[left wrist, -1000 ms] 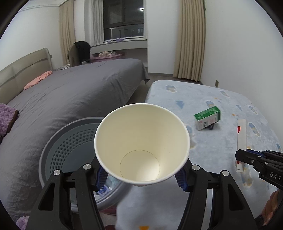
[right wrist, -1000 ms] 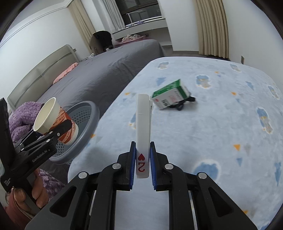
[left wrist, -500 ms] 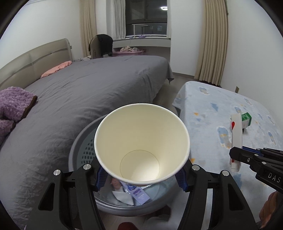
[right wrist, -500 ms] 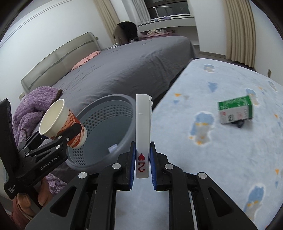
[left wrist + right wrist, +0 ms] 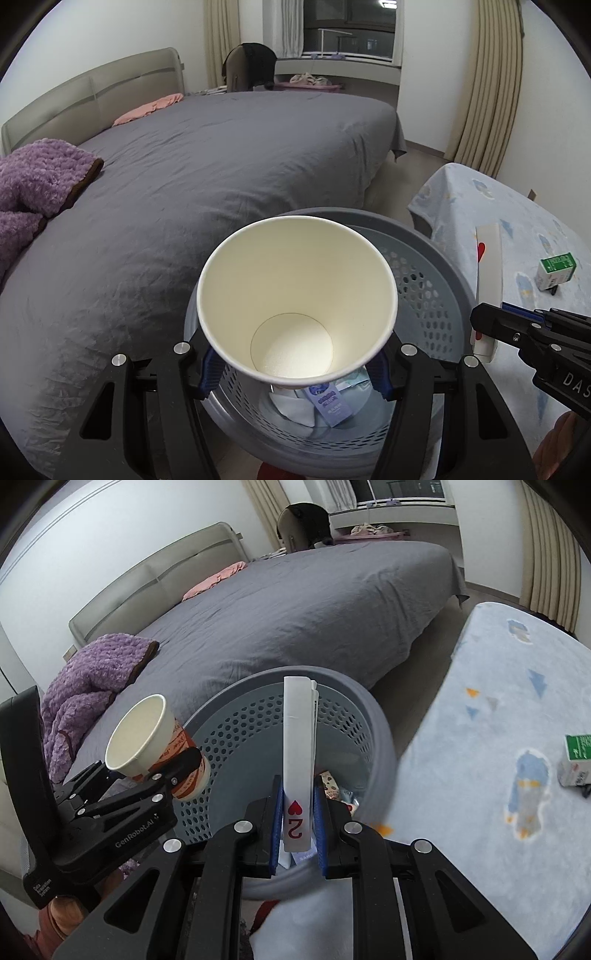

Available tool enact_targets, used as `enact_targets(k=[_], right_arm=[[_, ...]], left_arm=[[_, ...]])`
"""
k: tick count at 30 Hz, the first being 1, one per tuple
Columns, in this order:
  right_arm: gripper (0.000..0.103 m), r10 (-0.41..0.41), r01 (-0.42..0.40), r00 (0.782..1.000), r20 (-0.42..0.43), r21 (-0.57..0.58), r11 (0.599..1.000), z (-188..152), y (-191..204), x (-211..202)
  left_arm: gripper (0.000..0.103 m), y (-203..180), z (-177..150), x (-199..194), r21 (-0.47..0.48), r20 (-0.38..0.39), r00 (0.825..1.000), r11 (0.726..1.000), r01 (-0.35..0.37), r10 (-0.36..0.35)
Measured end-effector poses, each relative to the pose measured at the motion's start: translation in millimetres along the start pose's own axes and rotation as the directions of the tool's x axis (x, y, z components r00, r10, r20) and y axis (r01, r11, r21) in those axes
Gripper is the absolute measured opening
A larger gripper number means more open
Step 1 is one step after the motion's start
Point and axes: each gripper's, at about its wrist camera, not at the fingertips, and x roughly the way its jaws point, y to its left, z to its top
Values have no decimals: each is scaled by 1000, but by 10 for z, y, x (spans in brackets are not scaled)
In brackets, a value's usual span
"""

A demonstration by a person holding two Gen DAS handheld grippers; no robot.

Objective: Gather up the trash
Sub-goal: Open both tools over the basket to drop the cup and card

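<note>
**Two grippers, two items, one bin**

Landmark: grey perforated bin (image 5: 439,258), one only, standing between the grey bed (image 5: 207,166) and the blue patterned table (image 5: 498,775).

Left gripper (image 5: 295,369): clamped on one paper cup (image 5: 295,306), mouth toward the camera, inside bare. From the right wrist view the cup (image 5: 147,742) shows orange print on its outer wall and hangs at the bin's left rim, tilted.

Right gripper (image 5: 297,827): closed on one white card box (image 5: 297,757), red heart and "2" on its end, held edge-up over the bin's opening. In the left view the box (image 5: 487,280) sits at the bin's right rim.

In the bin: a purple-labelled wrapper (image 5: 330,402) on white paper, plus other scraps; total count unclear.

On the table, well right of the bin: one green-and-white carton (image 5: 556,269), lying down, with a small dark thing against it.

On the bed, left of the bin: one purple blanket (image 5: 33,184), one pink cloth (image 5: 147,110) further back.
</note>
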Motion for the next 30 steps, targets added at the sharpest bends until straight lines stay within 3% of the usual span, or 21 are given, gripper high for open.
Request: enact_targets(k=[12, 16, 18, 19, 20, 30], right_arm=[[15, 10, -10, 1000, -29, -20, 1000, 92, 39, 249], [16, 13, -13, 1000, -27, -25, 1000, 100, 63, 262], [28, 16, -17, 1000, -22, -26, 1000, 109, 80, 253], [39, 15, -15, 1000, -15, -26, 1000, 114, 91, 246], [43, 13, -13, 1000, -7, -27, 1000, 116, 99, 233], [43, -1, 0, 1000, -3, -39, 999, 124, 174, 214]], left_arm=[[61, 109, 3, 132, -27, -36, 999, 1000, 10, -11], [76, 164, 3, 130, -42, -38, 999, 999, 9, -10], [77, 188, -1, 118, -49, -36, 999, 999, 10, -12], [79, 198, -1, 114, -53, -35, 999, 999, 10, -12], [79, 207, -5, 109, -55, -34, 999, 998, 9, -11], [81, 228, -7, 87, -59, -31, 999, 998, 9, -11]])
